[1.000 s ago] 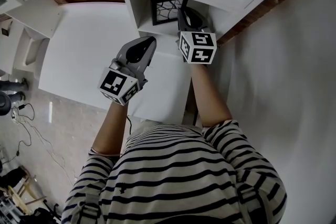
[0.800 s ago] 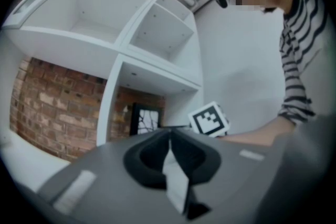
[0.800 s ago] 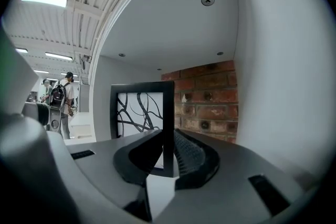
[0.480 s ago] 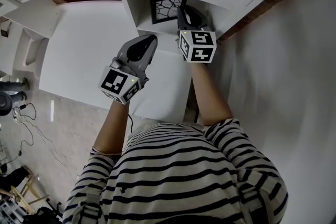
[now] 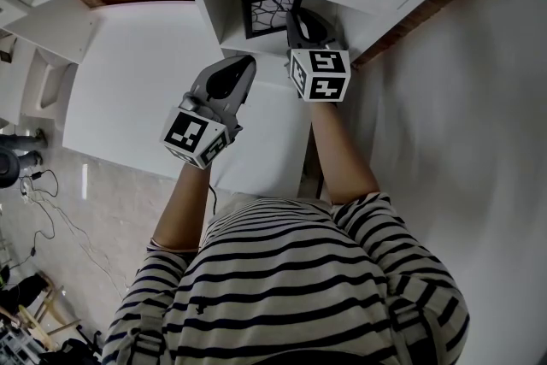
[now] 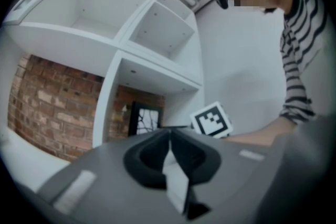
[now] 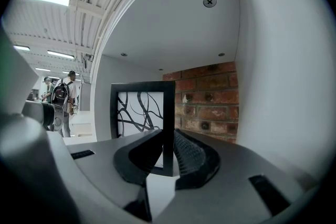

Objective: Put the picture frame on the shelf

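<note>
A black picture frame [image 5: 269, 13] with a branch-like line drawing stands upright inside a white shelf cubby [image 5: 224, 28]. My right gripper [image 5: 301, 23] reaches into that cubby. In the right gripper view its jaws straddle the right edge of the frame [image 7: 139, 113], and the right gripper [image 7: 168, 136] is shut on it. The frame's bottom edge sits at the cubby floor. My left gripper [image 5: 235, 74] hangs in front of the shelf, lower and to the left, shut and holding nothing. From the left gripper [image 6: 169, 136] the frame [image 6: 144, 119] shows beyond it, in the cubby.
The shelf unit has more open white cubbies above [image 6: 157, 29] and beside. Red brick wall [image 7: 207, 97] shows behind the cubby. A white wall [image 5: 461, 98] runs along the right. Cables lie on the floor at the left [image 5: 51, 209]. People stand far off [image 7: 65, 97].
The right gripper and the frame have edged slightly deeper into the cubby. The left gripper has stayed where it was.
</note>
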